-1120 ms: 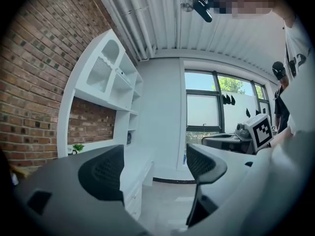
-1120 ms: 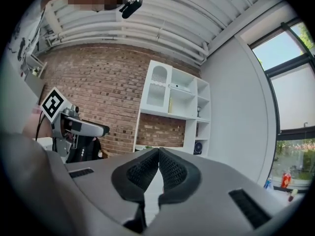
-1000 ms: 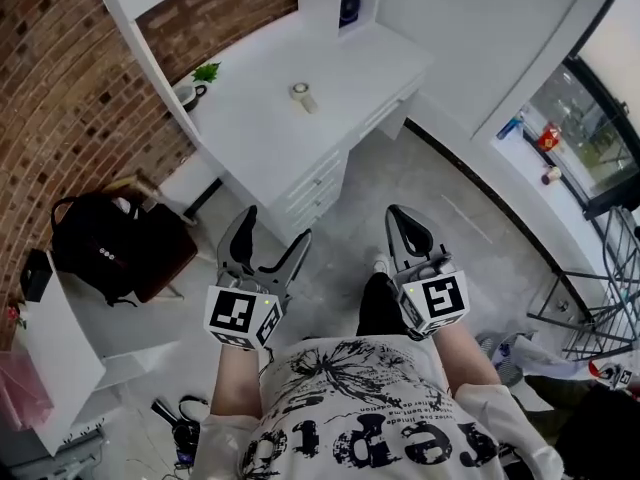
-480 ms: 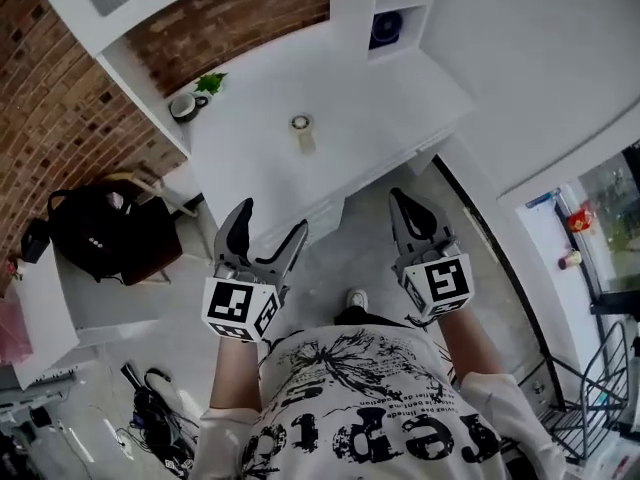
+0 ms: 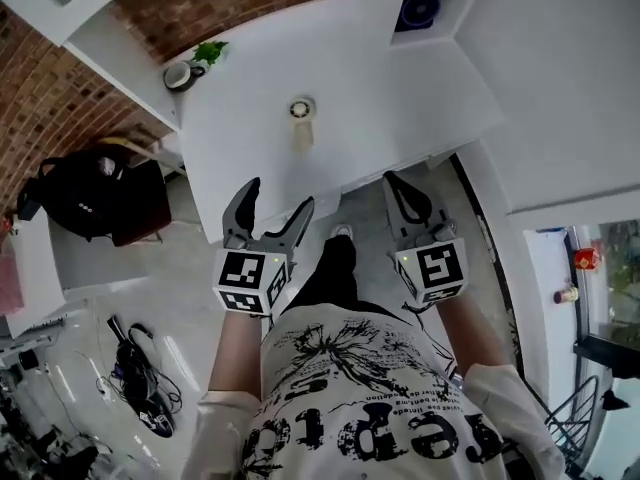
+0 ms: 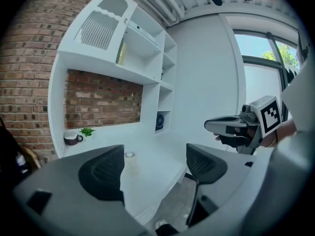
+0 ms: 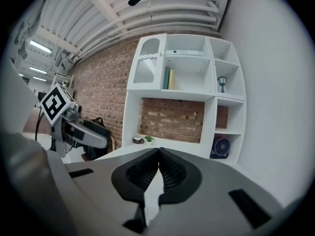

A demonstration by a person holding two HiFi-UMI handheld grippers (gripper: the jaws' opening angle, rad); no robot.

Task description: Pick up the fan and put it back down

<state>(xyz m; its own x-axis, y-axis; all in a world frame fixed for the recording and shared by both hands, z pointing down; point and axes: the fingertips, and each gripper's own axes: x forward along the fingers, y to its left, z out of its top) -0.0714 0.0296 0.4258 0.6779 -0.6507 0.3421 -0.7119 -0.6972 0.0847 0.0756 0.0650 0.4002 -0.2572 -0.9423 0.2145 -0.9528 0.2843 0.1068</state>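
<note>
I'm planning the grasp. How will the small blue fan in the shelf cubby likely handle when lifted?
The blue fan looks small beside its cubby, so it is probably light. Its round head stands upright, so a nudge may tip it.

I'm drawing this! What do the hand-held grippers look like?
The left hand-held gripper and right hand-held gripper are grey, with curved jaws and dark ribbed pads. Each carries a white cube with black square markers. The T-shirt is white with black print.
</note>
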